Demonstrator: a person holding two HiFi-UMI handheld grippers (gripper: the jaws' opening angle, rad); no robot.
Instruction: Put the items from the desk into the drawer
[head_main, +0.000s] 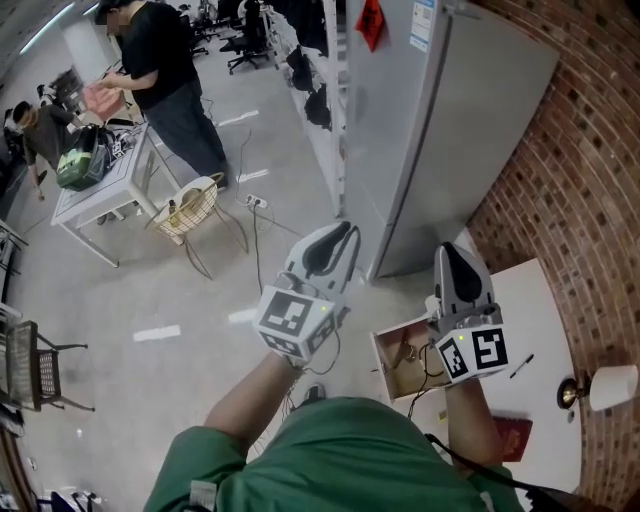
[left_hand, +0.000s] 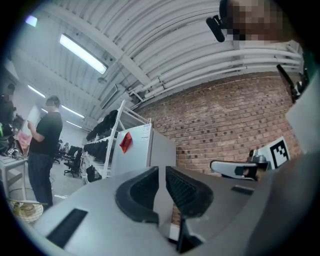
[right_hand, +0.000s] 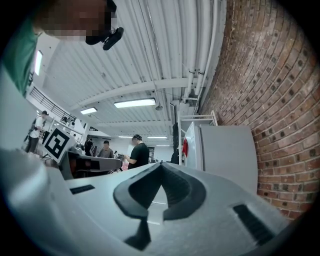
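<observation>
Brick wall (head_main: 590, 150) backs a white table (head_main: 545, 295) at the right of the scene, beside a tall grey cabinet (head_main: 450, 130). Its drawer (head_main: 384, 352) stands open at the left edge, with what looks like cable inside.

On the table lie a pen (head_main: 521, 366) and, nearer, a red booklet (head_main: 513, 438). A lamp (head_main: 612, 386) stands at the right edge.

Both grippers are raised above all this, pointing away from the table. The left gripper (head_main: 345, 232) has its jaws nearly together, with only a thin slit between them and nothing in it. The right gripper (head_main: 447, 250) has its jaws closed tip to tip, also empty.

The pen is probably light, stiff and prone to roll, so it is best pinched across mid-barrel. The booklet looks thin and flat, likely slippery, and is best taken by an edge.
</observation>
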